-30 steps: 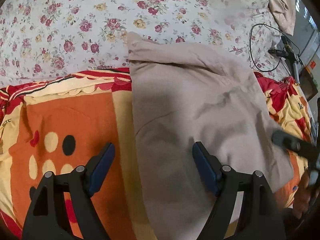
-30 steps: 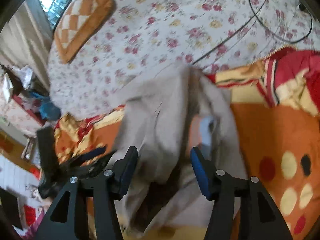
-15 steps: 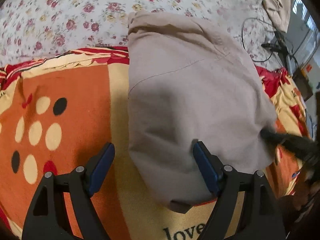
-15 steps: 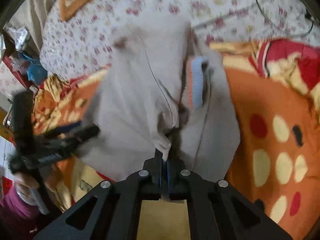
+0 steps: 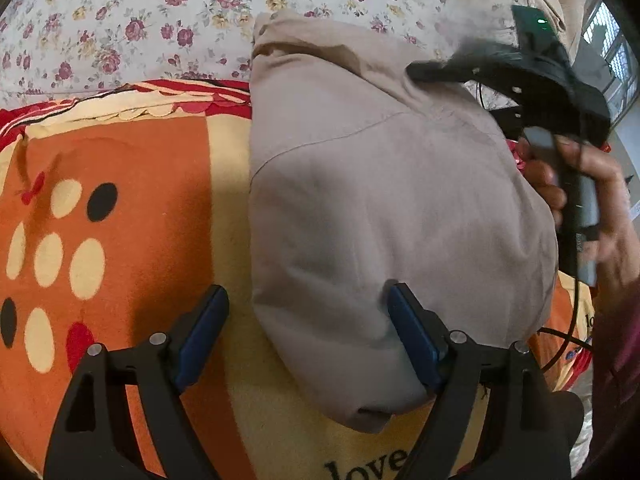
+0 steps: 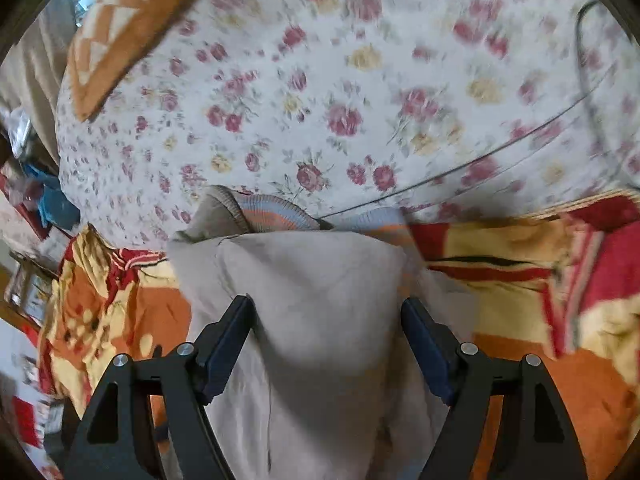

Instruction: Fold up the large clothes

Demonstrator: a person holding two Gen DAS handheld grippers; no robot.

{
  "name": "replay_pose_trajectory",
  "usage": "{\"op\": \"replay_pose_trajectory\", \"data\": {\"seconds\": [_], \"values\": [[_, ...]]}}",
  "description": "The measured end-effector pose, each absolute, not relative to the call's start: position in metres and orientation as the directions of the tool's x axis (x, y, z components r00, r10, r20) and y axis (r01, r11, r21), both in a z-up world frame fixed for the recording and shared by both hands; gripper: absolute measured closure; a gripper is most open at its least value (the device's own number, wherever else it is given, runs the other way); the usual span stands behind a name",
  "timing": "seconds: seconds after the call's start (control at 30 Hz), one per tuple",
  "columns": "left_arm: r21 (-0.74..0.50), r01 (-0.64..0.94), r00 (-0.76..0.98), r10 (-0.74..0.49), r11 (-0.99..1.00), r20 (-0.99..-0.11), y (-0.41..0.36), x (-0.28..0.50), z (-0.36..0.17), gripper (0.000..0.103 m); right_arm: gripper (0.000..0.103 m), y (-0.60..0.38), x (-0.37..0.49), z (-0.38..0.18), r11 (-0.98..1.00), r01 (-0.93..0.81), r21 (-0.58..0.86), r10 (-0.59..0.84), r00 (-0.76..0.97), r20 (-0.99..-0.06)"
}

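My right tongs (image 6: 326,346), jaws just reopened, straddled the folded beige cotton garment (image 6: 320,300); left tongs (image 5: 308,336) gaped over its edge, orange dotted blanket (image 5: 132,200) beside.

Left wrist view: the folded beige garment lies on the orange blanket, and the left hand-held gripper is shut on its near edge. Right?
Not quite. In the left wrist view the left hand-held gripper is open, not gripping the beige garment. The garment does lie on the orange blanket.
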State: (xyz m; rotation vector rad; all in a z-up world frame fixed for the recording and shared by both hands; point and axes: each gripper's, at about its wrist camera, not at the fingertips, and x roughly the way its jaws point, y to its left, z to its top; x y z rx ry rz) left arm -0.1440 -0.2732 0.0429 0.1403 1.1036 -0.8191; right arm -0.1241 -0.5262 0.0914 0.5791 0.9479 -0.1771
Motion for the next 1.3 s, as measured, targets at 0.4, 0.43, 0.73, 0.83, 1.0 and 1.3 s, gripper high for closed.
{"op": "replay_pose_trajectory", "data": {"seconds": [0.4,0.43,0.73,0.83,1.0,1.3], "values": [[-0.303,0.657,0.174,-0.530,0.690,-0.830,-0.277,-0.147,0.051,0.020,0.102,-0.547,-0.178,0.062,0.781,0.559,0.280,-0.099,0.552,-0.828],[-0.287,0.665,0.187,-0.526,0.690,-0.830,-0.276,-0.148,0.054,0.020,0.102,-0.544,-0.178,0.066,0.791,0.555,0.257,-0.115,0.548,-0.829],[-0.228,0.669,0.249,-0.503,0.707,-0.828,-0.276,-0.156,0.070,0.020,0.079,-0.525,-0.202,0.113,0.825,0.545,0.148,-0.209,0.537,-0.817],[-0.207,0.669,0.275,-0.497,0.714,-0.823,-0.279,-0.155,0.073,0.020,0.067,-0.511,-0.216,0.132,0.845,0.516,0.140,-0.201,0.550,-0.811],[-0.204,0.642,0.286,-0.478,0.739,-0.831,-0.286,-0.148,0.070,0.020,0.036,-0.488,-0.236,0.144,0.848,0.449,0.281,-0.073,0.625,-0.777],[-0.249,0.619,0.273,-0.501,0.745,-0.821,-0.291,-0.139,0.074,0.020,0.100,-0.464,-0.240,0.108,0.893,0.396,0.215,-0.068,0.589,-0.805]]}}
